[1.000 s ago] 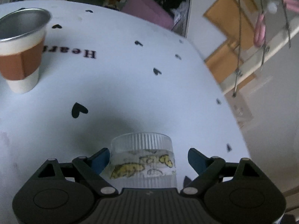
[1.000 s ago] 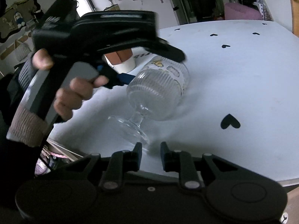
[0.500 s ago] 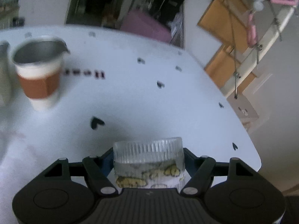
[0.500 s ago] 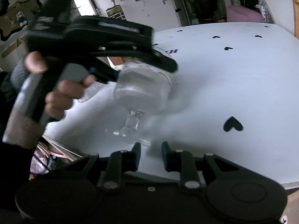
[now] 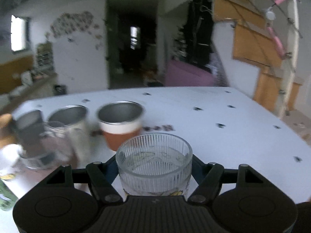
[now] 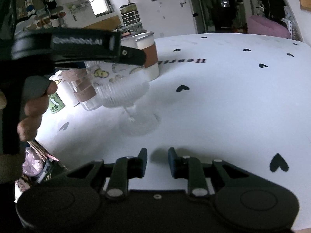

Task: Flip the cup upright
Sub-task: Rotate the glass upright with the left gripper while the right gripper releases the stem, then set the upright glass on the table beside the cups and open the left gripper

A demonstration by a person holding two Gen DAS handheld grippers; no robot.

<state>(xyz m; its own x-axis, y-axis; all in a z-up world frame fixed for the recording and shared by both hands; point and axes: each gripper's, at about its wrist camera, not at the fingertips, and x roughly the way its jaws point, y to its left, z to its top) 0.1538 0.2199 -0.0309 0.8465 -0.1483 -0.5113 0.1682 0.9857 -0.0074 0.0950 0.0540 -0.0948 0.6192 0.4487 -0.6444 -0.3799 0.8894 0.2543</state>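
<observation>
The cup is a clear ribbed stemmed glass (image 5: 154, 161) with yellow cartoon prints. My left gripper (image 5: 154, 171) is shut on its bowl, and its mouth faces up in the left wrist view. In the right wrist view the glass (image 6: 120, 91) stands nearly upright, its round foot on or just above the white table (image 6: 223, 101), still held by the left gripper (image 6: 108, 58). My right gripper (image 6: 156, 158) is near the table's front edge, in front of the glass foot, its jaws a narrow gap apart and holding nothing.
A paper cup with a brown sleeve (image 5: 120, 124) (image 6: 149, 54) stands just behind the glass. More cups and a glass (image 5: 64, 128) are grouped at the left. The white table carries small black heart prints (image 6: 182, 88) and dark lettering.
My left gripper closed on the tilted glass and rotated it up, so the mouth now faces upward and the foot points down at the table. The right gripper stayed in place.
</observation>
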